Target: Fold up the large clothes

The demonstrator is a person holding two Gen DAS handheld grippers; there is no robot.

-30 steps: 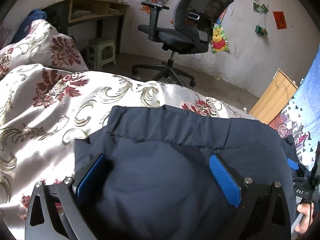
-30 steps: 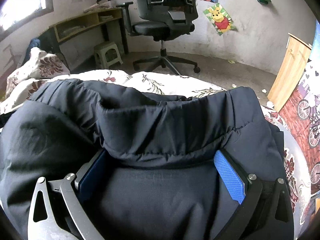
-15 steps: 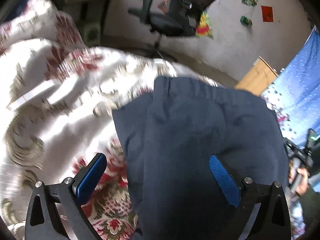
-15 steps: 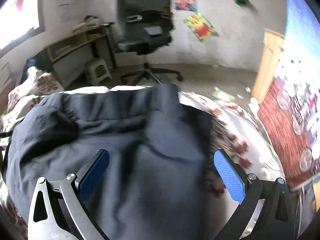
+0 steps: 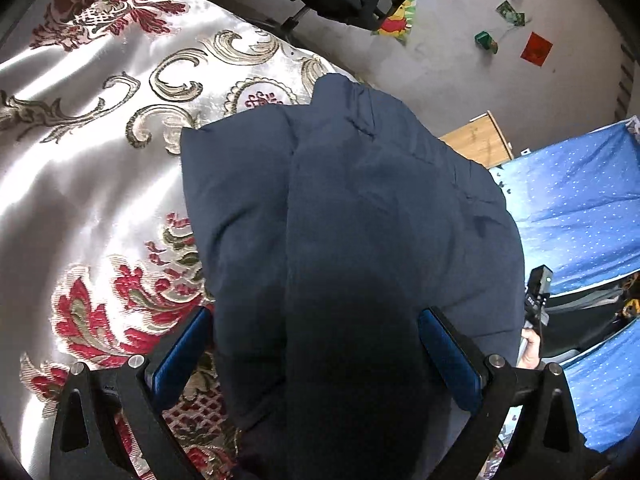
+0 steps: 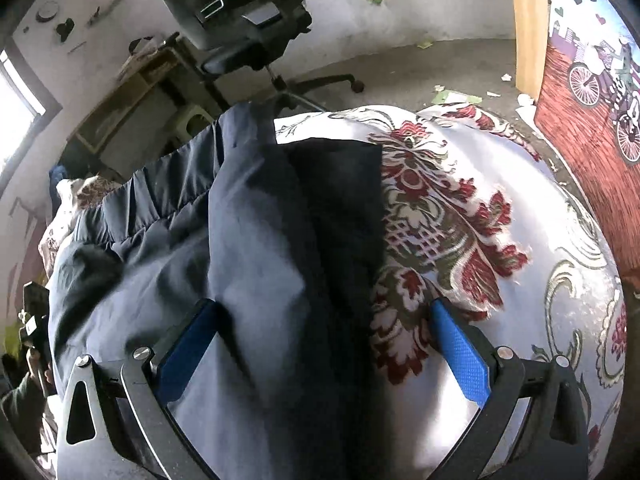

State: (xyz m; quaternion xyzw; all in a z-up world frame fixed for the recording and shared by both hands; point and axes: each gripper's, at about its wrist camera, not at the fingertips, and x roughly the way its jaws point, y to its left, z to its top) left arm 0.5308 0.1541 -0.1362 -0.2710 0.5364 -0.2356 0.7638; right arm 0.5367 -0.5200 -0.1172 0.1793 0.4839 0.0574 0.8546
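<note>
Hovering with fingers spread wide, the left gripper point(image 5: 316, 354) and right gripper point(image 6: 324, 346) grasp nothing — the folded navy jacket point(image 5: 360, 216) lies beneath both, on the flowered bedspread point(image 5: 92, 152). Beyond the bed stands an office chair point(image 6: 244, 20).

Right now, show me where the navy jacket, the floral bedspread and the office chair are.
navy jacket point(image 5: 360, 220): left wrist view, middle of its folded top layer.
floral bedspread point(image 6: 500, 248): right wrist view, bare patterned satin.
office chair point(image 6: 240, 4): right wrist view, mesh backrest.
</note>
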